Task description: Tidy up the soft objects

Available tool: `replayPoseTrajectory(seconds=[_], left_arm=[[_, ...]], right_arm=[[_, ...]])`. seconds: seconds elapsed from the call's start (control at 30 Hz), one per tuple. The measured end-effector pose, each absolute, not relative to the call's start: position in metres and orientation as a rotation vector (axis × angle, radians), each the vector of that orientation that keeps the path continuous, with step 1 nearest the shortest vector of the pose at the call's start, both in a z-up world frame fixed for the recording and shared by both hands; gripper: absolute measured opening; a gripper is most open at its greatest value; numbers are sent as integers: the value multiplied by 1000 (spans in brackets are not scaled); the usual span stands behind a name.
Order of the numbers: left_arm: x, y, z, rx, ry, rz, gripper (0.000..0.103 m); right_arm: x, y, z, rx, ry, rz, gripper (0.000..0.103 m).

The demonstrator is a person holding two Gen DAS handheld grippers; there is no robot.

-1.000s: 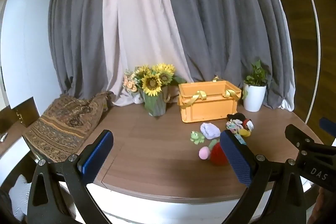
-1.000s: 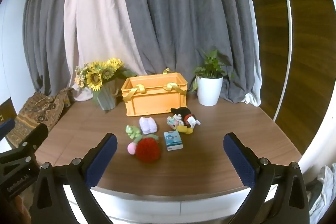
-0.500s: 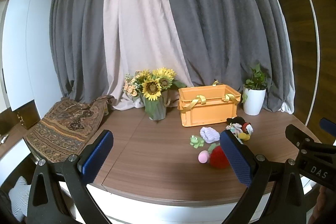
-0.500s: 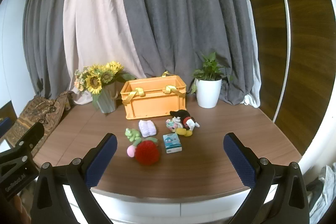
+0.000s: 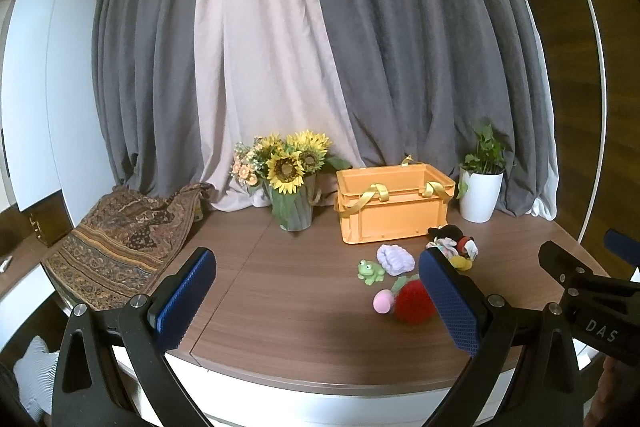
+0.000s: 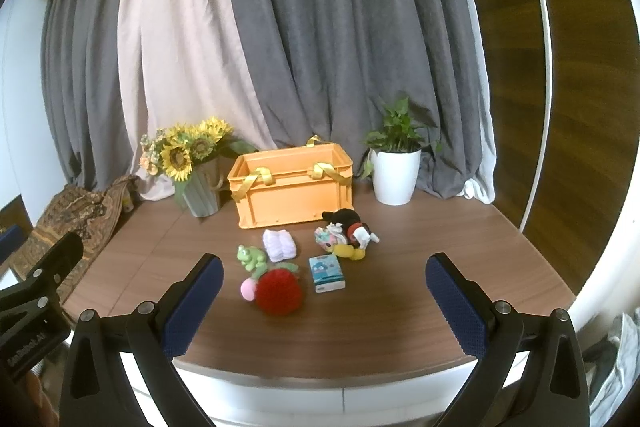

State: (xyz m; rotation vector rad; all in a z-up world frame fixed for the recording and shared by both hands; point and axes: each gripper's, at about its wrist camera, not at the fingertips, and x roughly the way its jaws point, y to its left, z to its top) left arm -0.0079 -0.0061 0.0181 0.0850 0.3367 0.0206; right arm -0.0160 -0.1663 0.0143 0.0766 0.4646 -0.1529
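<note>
On the table: a round wooden table [image 6: 420, 311] carries a cluster of soft toys in front of an orange crate [image 6: 294, 187].
Crate: open-topped, yellow ribbon handles draped over its rim; it sits toward the far side of the table, between a sunflower vase [image 6: 200, 187] on the left and a potted plant in a white pot [image 6: 394, 173] on the right.
Knitted strawberry: the red toy [image 6: 278, 291] lies nearest the table's front edge, with a pink ball [image 6: 248, 289] touching its left side.
Green frog: this small toy [image 6: 250, 257] sits just beyond the strawberry, to the left of a folded lavender cloth [image 6: 279, 245].
Mouse plush: the black, red and yellow toy [image 6: 352, 233] lies near the crate's right front corner, touching a small pastel toy [image 6: 326, 239] on its left.
Tissue pack: the blue and white pack [image 6: 327, 273] lies flat just right of the strawberry, in front of the mouse plush.
Left gripper: the left gripper [image 5: 318, 301] hangs over the near table edge with its blue-padded fingers [image 5: 184, 299] spread wide and nothing between them; its right pad overlaps the strawberry in the left wrist view.
Right gripper: the right gripper [image 6: 324, 307] is likewise spread wide and holds nothing, level with the near edge and facing the toys.
Left side: a patterned brown throw [image 5: 116, 247] is draped over the table's left edge.
Backdrop: grey and pale pink curtains [image 6: 280, 47] hang behind everything.
</note>
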Motion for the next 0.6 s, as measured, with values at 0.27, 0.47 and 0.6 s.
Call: replayPoseTrajectory(seconds=[0.27, 0.47, 0.6], left_arm=[[-5, -5, 19, 76, 344, 14, 103], [-9, -3, 17, 73, 340, 9, 103], [-9, -2, 17, 74, 341, 8, 103]], right_arm=[[-15, -165, 13, 74, 469, -148, 103], [-15, -166, 13, 74, 469, -148, 103], [-15, -166, 13, 77, 469, -146, 103]])
